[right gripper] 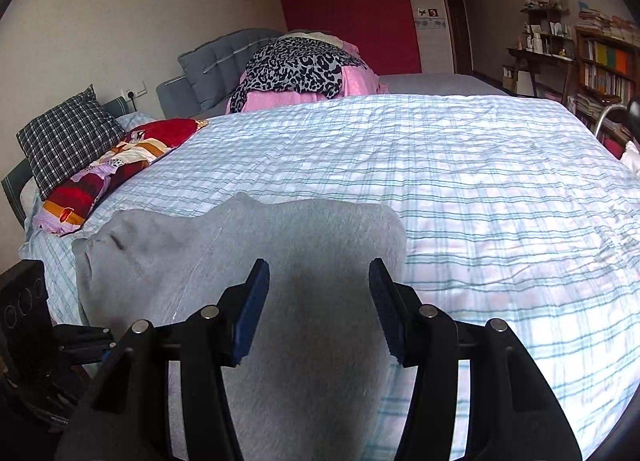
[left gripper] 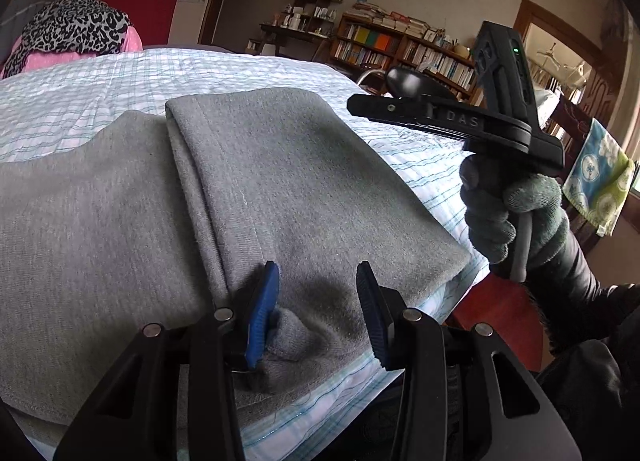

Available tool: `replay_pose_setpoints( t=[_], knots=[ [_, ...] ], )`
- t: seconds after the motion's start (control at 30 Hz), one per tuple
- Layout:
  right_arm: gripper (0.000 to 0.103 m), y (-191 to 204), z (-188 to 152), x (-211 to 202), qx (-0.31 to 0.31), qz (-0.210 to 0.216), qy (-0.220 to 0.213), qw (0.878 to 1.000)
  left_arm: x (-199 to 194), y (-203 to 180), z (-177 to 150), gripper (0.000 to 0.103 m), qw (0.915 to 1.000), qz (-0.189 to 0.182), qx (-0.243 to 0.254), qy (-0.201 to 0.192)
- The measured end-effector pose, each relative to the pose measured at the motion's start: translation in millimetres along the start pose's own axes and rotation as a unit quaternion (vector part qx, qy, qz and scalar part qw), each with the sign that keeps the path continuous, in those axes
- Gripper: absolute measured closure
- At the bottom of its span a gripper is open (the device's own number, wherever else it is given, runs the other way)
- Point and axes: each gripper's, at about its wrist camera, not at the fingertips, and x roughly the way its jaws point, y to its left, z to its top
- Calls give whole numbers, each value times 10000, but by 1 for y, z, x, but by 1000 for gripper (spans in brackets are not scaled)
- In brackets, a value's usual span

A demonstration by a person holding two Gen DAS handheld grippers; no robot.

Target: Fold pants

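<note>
Grey pants (left gripper: 280, 189) lie on the bed (left gripper: 80, 93), spread over the striped white-and-teal cover, near the bed's front edge. In the left wrist view they are already folded over once: one layer lies on top of another, and a seam runs down the upper layer.

My left gripper (left gripper: 318, 313) is low over the near edge of the pants. Its jaws are parted. A small bunched ridge of grey fabric sits between the blue pads, touching the left pad (left gripper: 262, 317); the right pad stands clear of it. So not clamped, as far as I can see; cloth is between the fingers but not squeezed from both sides.

My right gripper (right gripper: 318, 309) hovers above the pants (right gripper: 280, 261), jaws apart, nothing between the pads. Its shadow falls on the grey fabric right below and ahead of it. In this view the pants run from lower centre out to the left, ending in a rumpled edge near the bed's left side. Whether the fingertips touch the cloth I cannot tell.

In the left wrist view the right gripper (left gripper: 360, 103) appears to the upper right, held in my gloved right hand (left gripper: 512, 217), above the bed and off the pants' right edge.

Background: leopard-print fabric (right gripper: 296, 65) on pink bedding, checked pillow (right gripper: 68, 133), bookshelf (left gripper: 400, 49).
</note>
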Motion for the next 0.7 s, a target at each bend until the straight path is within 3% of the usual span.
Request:
replay_pose_setpoints(
  t=[0.17,0.3,0.57,0.7],
  knots=[
    [50,-16,18,51,82,-118,459,9988,0,1,-1,61,10000,-43,56,-29],
    [50,-24,12,81,83,-201,1046,9943,0,5,-1,61,9999,-154,20,-47],
    [50,-8,2,85,-424,-653,1048,9914,-4,12,-3,61,9988,-431,-182,-115],
    [50,13,8,69,-814,-1016,787,9884,-15,16,-4,58,9982,-427,-356,-203]
  ],
)
